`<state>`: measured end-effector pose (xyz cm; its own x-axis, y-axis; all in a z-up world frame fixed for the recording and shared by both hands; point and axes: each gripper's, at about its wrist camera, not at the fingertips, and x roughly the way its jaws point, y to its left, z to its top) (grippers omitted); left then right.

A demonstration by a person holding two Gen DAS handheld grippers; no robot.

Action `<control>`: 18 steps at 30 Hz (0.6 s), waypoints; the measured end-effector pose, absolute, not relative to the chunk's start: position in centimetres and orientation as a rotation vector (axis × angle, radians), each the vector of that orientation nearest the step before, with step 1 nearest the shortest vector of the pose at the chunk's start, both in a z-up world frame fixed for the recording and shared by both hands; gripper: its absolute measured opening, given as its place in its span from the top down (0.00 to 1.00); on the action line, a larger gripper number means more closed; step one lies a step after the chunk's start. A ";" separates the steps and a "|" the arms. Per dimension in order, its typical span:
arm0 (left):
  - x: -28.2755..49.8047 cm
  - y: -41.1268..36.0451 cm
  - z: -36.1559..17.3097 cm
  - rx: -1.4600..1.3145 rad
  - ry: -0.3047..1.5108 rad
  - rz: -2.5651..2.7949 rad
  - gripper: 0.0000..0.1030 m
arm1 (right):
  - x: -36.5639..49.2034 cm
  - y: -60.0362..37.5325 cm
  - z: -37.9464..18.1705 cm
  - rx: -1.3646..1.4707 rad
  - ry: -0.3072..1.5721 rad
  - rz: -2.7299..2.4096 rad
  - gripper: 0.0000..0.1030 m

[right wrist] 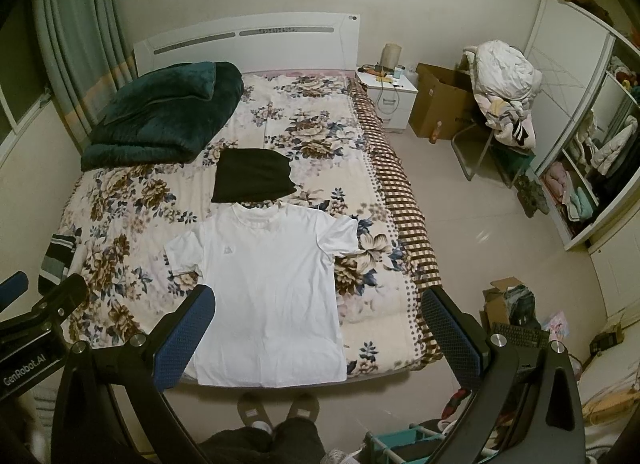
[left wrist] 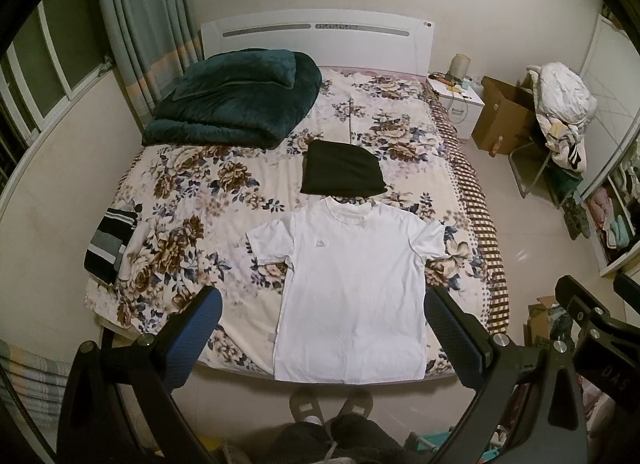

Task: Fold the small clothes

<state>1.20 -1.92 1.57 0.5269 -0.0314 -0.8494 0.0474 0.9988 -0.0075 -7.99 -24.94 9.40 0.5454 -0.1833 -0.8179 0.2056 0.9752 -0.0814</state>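
A white T-shirt (left wrist: 352, 284) (right wrist: 268, 284) lies flat and spread out, front up, on the floral bedspread (left wrist: 192, 192) (right wrist: 132, 200), with its hem at the bed's near edge. Just beyond its collar sits a folded black garment (left wrist: 340, 174) (right wrist: 252, 176). A striped black, grey and white garment (left wrist: 110, 242) (right wrist: 58, 260) rests at the bed's left edge. My left gripper (left wrist: 324, 328) hangs high above the shirt's lower half, open and holding nothing. My right gripper (right wrist: 318, 328) is also open and free, above the shirt's lower right side.
A folded dark green blanket (left wrist: 236, 98) (right wrist: 164, 116) fills the bed's far left. A white nightstand (right wrist: 388, 94), a cardboard box (right wrist: 436, 104) and a chair piled with clothes (right wrist: 504, 88) stand at the right. The person's slippered feet (left wrist: 332, 404) are at the bed's foot.
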 end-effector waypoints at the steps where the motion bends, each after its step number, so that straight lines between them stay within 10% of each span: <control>1: 1.2 -1.9 1.6 0.018 1.015 -0.047 0.00 | -8.1 -25.0 9.3 0.026 0.967 -0.229 0.00; 18: 1.8 -2.0 2.3 0.015 1.011 -0.049 0.00 | -7.9 -24.4 9.2 0.026 0.964 -0.230 0.00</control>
<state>1.80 -1.98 2.28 0.5297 -0.0344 -0.8475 0.0480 0.9988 -0.0106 -7.85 -24.44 9.24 0.5473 -0.1831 -0.8166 0.2058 0.9753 -0.0807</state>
